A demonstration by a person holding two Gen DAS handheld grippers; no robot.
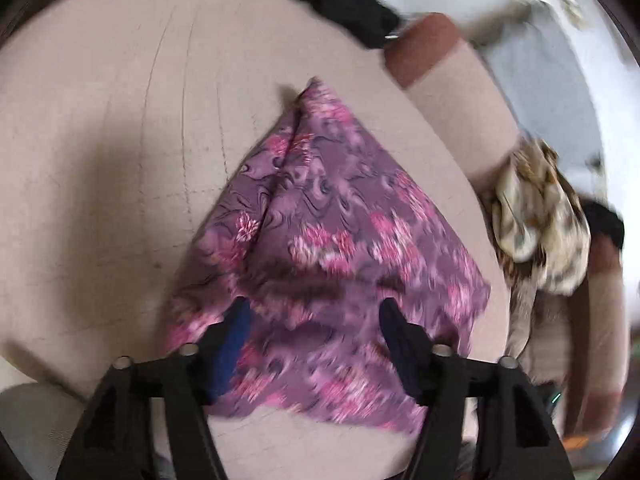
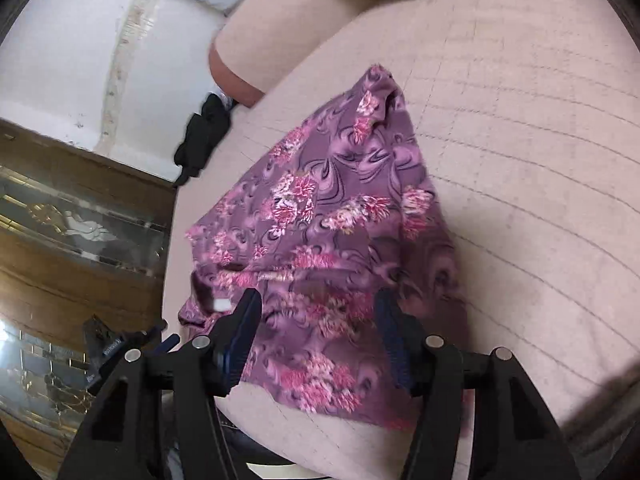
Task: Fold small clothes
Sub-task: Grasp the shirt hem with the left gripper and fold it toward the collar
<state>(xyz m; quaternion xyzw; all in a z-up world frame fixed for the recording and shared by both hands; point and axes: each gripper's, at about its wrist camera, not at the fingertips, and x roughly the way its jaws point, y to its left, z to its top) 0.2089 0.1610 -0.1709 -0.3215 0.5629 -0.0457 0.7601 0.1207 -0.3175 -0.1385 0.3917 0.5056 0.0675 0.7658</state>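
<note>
Purple floral cloth (image 1: 320,240) lies loose on the pink cushion (image 1: 120,160), just below both tools. Left hand-held gripper (image 1: 316,320) and right hand-held gripper (image 2: 318,312): jaws apart, gripping nothing. Likely laid down flat to start folding.

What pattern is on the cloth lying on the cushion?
The cloth is purple with pink flowers and dark swirls, clearest in the right wrist view.
</note>
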